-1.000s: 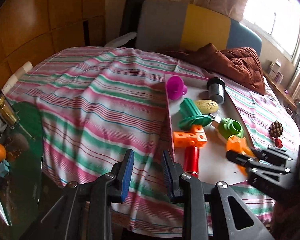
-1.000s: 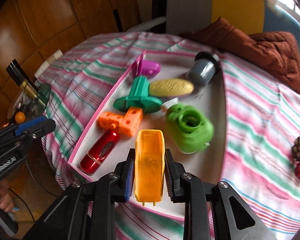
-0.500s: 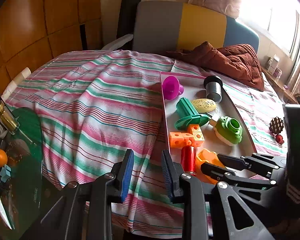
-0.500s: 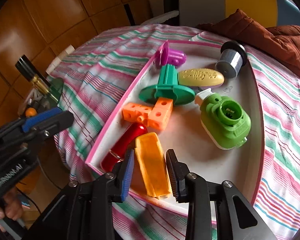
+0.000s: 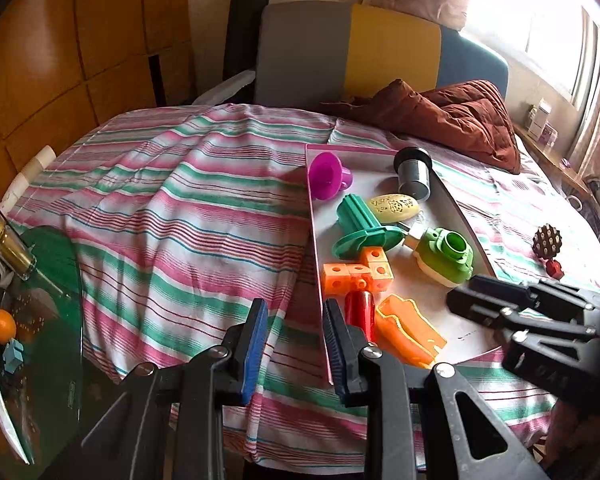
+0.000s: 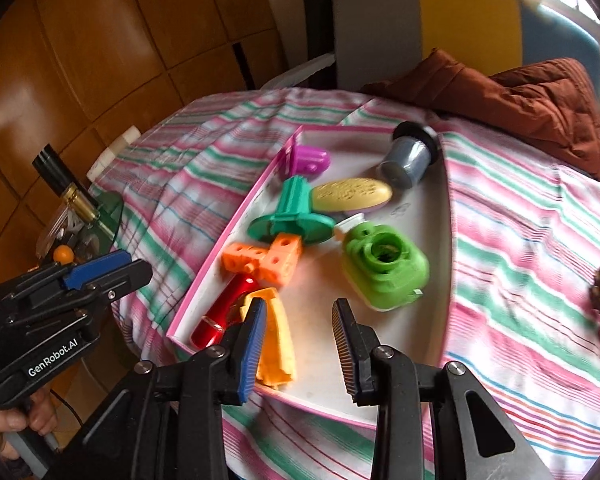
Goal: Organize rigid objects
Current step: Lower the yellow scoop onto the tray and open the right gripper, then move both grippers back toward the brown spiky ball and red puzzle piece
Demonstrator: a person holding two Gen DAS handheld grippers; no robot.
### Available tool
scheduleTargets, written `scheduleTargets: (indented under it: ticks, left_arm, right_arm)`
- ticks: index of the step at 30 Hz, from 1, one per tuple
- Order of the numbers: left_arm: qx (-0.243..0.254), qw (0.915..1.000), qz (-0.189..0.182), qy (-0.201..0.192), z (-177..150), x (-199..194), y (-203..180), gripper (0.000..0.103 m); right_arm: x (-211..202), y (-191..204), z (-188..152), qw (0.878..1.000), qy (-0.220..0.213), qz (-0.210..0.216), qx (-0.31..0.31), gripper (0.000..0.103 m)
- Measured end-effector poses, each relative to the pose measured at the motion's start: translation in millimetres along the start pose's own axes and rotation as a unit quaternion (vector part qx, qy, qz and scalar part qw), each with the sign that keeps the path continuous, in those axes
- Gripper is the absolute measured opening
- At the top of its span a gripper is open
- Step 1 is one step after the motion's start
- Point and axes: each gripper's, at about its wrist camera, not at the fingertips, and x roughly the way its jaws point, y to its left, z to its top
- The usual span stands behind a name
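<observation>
Glossy plastic toys crowd the pink-rimmed tray (image 6: 236, 220). Right gripper (image 6: 300, 336) fingers parted, empty, orange trough (image 6: 278, 344) released beside them; left gripper (image 5: 296, 344) nearly closed, empty.

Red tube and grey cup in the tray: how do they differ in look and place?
The red tube is slim and glossy; the grey cup is stubby with a wide black rim. The tube lies at the tray's near end beside the orange scoop; the cup lies at the far end. Both lie on their sides.
</observation>
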Motion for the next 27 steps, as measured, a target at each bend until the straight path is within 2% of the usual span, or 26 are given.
scheduleTargets:
  ticks: [8, 15, 18, 27]
  left_arm:
    - [0.018, 0.9998, -0.003, -0.004, 2.6, -3.6, -12.1, 0.028]
    - [0.031, 0.9995, -0.01, -0.003, 5.7, -5.0, -23.0, 0.028]
    - [0.038, 0.9992, -0.014, -0.003, 7.6, -5.0, -29.1, 0.028]
    - [0.075, 0.9969, -0.026, -0.002, 12.9, -2.5, -61.3, 0.028]
  right_arm:
    - [-29.2, -38.8, -1.6, 0.999, -0.027, -0.036, 0.03, 0.038]
    - [-54.0, -93.9, -7.4, 0.992, -0.041, -0.09, 0.074, 0.04]
    - [-65.2, -121.1, -11.5, 0.988, -0.044, -0.118, 0.094, 0.045]
    - [-100.0, -206.4, -34.4, 0.968, -0.038, -0.206, 0.14, 0.048]
